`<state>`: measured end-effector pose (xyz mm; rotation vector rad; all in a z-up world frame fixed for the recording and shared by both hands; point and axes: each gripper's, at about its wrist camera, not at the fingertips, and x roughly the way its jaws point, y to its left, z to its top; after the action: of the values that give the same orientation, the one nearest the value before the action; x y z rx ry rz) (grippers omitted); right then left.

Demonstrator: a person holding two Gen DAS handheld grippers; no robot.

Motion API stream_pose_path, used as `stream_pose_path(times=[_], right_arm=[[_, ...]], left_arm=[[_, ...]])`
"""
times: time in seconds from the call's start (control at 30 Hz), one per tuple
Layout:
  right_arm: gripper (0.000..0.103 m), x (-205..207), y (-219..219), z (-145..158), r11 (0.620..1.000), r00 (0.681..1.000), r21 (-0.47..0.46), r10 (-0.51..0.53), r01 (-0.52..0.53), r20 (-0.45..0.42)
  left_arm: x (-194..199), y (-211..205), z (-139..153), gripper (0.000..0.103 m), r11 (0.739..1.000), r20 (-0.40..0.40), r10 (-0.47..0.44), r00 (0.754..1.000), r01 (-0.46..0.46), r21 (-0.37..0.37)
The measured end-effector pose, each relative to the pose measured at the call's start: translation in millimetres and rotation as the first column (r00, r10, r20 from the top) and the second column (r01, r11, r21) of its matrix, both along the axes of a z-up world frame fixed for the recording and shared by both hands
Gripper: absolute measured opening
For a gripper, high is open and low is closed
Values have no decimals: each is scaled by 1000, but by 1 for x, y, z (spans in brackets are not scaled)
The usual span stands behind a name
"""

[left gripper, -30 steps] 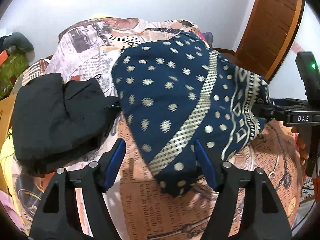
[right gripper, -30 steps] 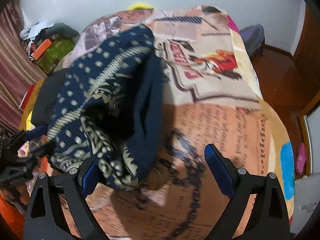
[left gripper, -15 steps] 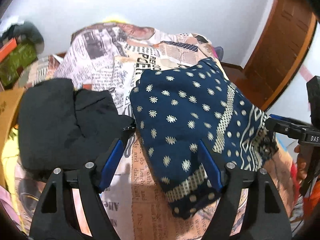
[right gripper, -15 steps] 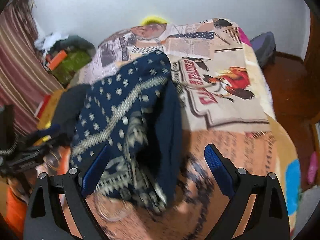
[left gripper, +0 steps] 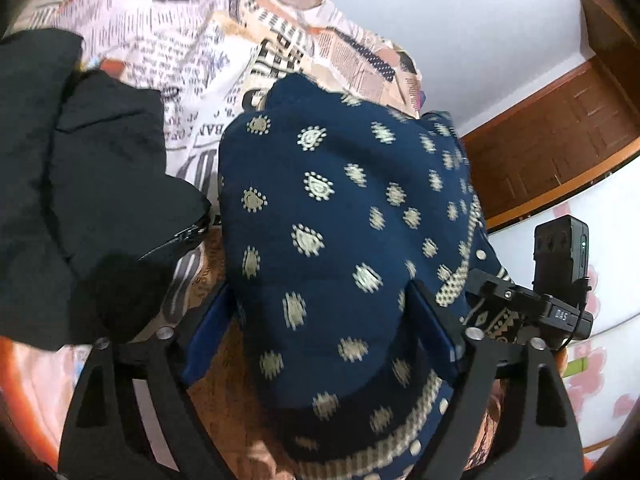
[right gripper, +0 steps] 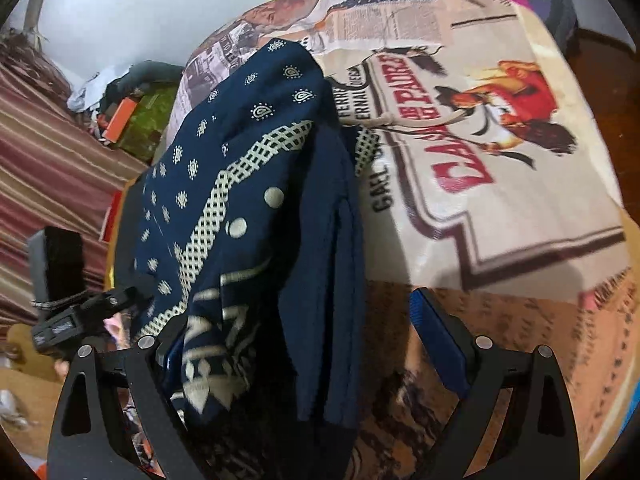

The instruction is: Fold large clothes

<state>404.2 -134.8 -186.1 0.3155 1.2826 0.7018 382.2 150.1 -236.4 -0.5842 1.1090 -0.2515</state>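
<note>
A folded navy garment with cream dots and patterned borders point(left gripper: 332, 216) lies on the newspaper-print bedspread point(left gripper: 192, 48). My left gripper point(left gripper: 320, 320) is open, its blue-padded jaws on either side of the garment's near part, fabric bulging between them. In the right wrist view the same garment point(right gripper: 248, 208) drapes over my left jaw and into the gap. My right gripper point(right gripper: 308, 340) is open, its right pad standing free over the bedspread point(right gripper: 500, 168). Each gripper shows in the other's view, the right point(left gripper: 532, 312) and the left point(right gripper: 72, 316).
A folded black garment point(left gripper: 80, 168) lies on the bed left of the navy one. A wooden door point(left gripper: 568, 128) stands at the right. Boxes and clutter point(right gripper: 128, 120) sit beside a striped curtain point(right gripper: 48, 168) off the bed's left side.
Both grippers have moved in close and low onto the navy garment. It now fills the space between the left jaws and drapes over the right gripper's left jaw. Both stayed open.
</note>
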Motion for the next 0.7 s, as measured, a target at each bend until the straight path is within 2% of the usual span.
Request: stream_pose_path(times=[0.1, 0.2, 0.27, 0.33, 0.4, 0.47, 0.53, 0.7], right_arm=[[94, 7, 5, -5, 999, 999, 33, 12, -11, -42], [92, 11, 8, -2, 998, 998, 52, 21, -18, -58], [76, 10, 9, -4, 994, 994, 111, 27, -16, -106], [64, 9, 9, -6, 988, 986, 154, 24, 2, -166], [53, 6, 9, -5, 988, 984, 152, 11, 16, -177], [39, 1, 8, -1, 985, 981, 170, 16, 18, -193], [34, -4, 10, 4, 982, 977, 188, 26, 15, -213], [31, -21, 29, 40, 989, 990, 146, 45, -26, -131]], left_arm=[[11, 3, -13, 90, 998, -37, 0, 999, -2, -70], [15, 2, -18, 91, 994, -51, 2, 999, -7, -106], [13, 1, -16, 88, 993, -44, 0, 999, -5, -115], [8, 2, -13, 76, 992, -33, -10, 999, 6, -125], [3, 5, -7, 69, 991, -27, -19, 999, 15, -132], [-3, 4, 3, 62, 993, -17, -38, 999, 36, -111], [-9, 3, 19, 56, 995, 7, -63, 998, 64, -82], [-27, 11, 73, 52, 996, 107, -81, 991, 84, -23]])
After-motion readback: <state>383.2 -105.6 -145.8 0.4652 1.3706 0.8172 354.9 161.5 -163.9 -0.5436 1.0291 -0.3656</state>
